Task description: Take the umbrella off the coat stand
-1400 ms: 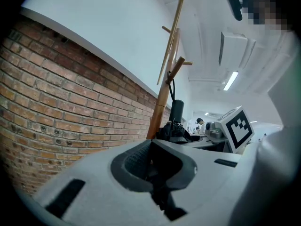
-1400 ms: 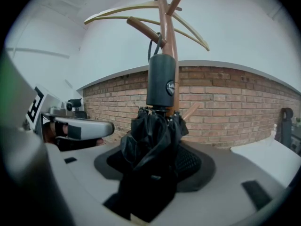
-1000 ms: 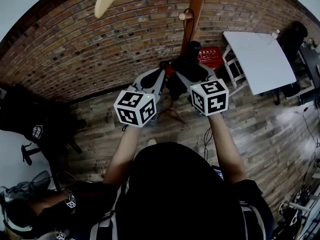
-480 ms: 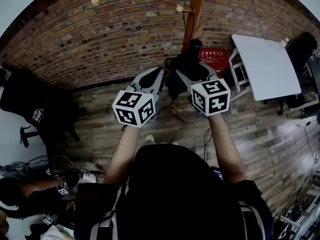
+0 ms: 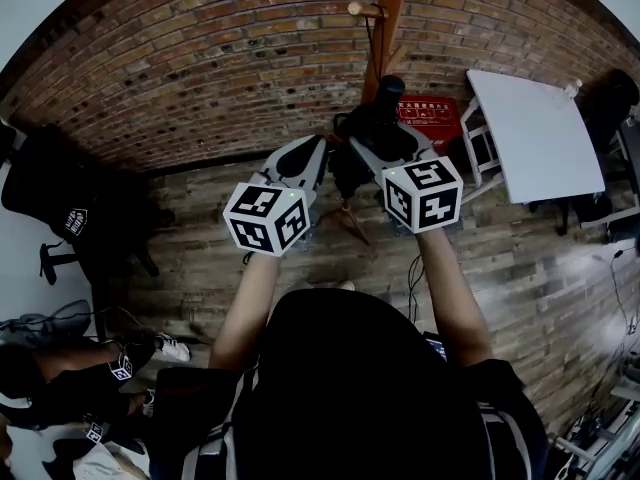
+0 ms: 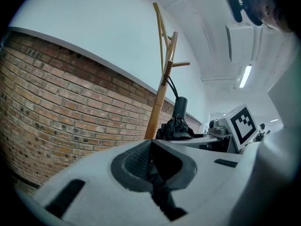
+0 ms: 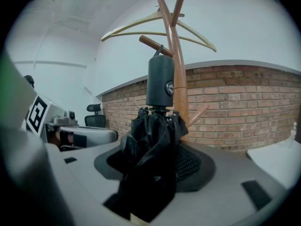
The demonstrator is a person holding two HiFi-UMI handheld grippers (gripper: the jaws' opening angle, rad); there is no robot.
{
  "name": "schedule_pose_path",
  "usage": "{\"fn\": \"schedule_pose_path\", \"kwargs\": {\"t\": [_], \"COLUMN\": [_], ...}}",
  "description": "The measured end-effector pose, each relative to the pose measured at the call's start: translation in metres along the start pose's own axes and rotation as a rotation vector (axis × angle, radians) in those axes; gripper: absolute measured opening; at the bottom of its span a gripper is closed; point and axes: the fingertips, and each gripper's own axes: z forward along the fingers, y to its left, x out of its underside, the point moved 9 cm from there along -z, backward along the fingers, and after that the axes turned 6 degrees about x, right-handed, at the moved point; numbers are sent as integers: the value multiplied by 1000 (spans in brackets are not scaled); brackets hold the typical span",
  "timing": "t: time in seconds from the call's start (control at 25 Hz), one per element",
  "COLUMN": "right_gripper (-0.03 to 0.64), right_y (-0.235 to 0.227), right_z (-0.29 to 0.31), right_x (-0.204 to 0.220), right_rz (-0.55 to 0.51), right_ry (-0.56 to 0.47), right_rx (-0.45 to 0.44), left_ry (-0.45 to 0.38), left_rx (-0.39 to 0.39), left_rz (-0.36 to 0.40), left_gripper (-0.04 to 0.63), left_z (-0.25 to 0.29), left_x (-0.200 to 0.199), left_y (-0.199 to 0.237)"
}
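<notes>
A folded black umbrella (image 5: 358, 140) hangs beside the wooden coat stand (image 5: 391, 16), its thin strap running up to a peg (image 5: 362, 10). My right gripper (image 5: 366, 152) is shut on the umbrella's bunched canopy (image 7: 149, 145), just under the round black handle (image 7: 160, 82). The stand's post (image 7: 178, 79) rises right behind it. My left gripper (image 5: 312, 154) is level with the right one and close to its left, apart from the umbrella. Its jaws (image 6: 153, 163) meet with nothing between them. From there the umbrella (image 6: 176, 126) and post (image 6: 162, 86) show ahead.
A brick wall (image 5: 220, 78) stands behind the stand, over a plank floor. A white table (image 5: 528, 123) and a red box (image 5: 428, 118) are at the right. A black office chair (image 5: 65, 218) is at the left, and a seated person (image 5: 60, 388) at the lower left. Wooden hangers (image 7: 141, 29) top the stand.
My left gripper has drifted slightly down and left. The right gripper keeps its hold on the umbrella. The head view has tipped, so the pale hanger slid toward the top edge.
</notes>
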Motion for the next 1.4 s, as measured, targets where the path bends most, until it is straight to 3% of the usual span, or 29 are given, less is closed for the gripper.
{"fn": "schedule_pose_path", "kwargs": {"t": [0.72,1.4], "right_gripper": [272,271], "right_y": [26,70], "right_z": [-4,-12], "right_x": [-36,-32], "right_rz": [-15,0], "right_ry": [-58,-40], "right_rx": [37,105], "left_ry": [-18,1], "left_rx": [57,108], "left_rz": [22,-11], "left_gripper": [18,18], "left_z": [-15,-54], "left_x": [-26,-21], "left_y": [14,31]}}
